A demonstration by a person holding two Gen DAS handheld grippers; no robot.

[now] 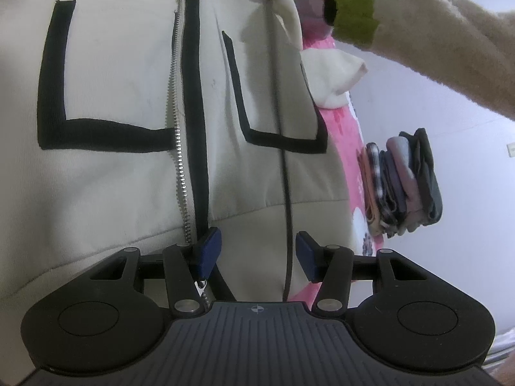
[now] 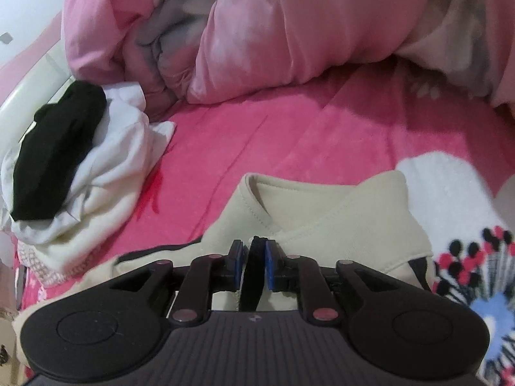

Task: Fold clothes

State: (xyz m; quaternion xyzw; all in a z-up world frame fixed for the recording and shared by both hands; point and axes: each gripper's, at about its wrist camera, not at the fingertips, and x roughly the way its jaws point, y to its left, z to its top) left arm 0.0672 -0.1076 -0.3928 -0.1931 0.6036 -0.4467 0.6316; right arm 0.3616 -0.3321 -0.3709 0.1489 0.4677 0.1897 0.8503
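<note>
Pink fleece bed cover (image 2: pixel 289 122) with a flower print fills the background, with a rumpled pink duvet (image 2: pixel 244 32) heaped at the far side and a loose pile of white and black clothes (image 2: pixel 74 160) off to the left in the right wrist view. Over in the left wrist view a neat stack of folded clothes (image 1: pixel 405 186) sits near the edge of the bed, so some of the job looks done already.

What matters here is the cream zip jacket (image 1: pixel 112 103). It lies flat on the bed, stretching away from the left gripper (image 1: pixel 257 254), and its zipper (image 1: pixel 180 135) and black trim run lengthwise straight out from those fingers. That gripper's blue pads stand apart over the hem, with a black seam line between them; I can't tell whether they touch the cloth, but they aren't pinching anything.

The right gripper (image 2: pixel 254 267) is at the jacket's far end, by the neck or hood. Its pads are nearly together with a black strip of the jacket's trim between them. The left pad looks a hair off the strip, so I wouldn't call that a firm pinch. A fuzzy cream sleeve with a green cuff (image 1: pixel 354 6) reaches that way.

My guess is the right hand leads any next fold, being the only one with cloth between its pads.
</note>
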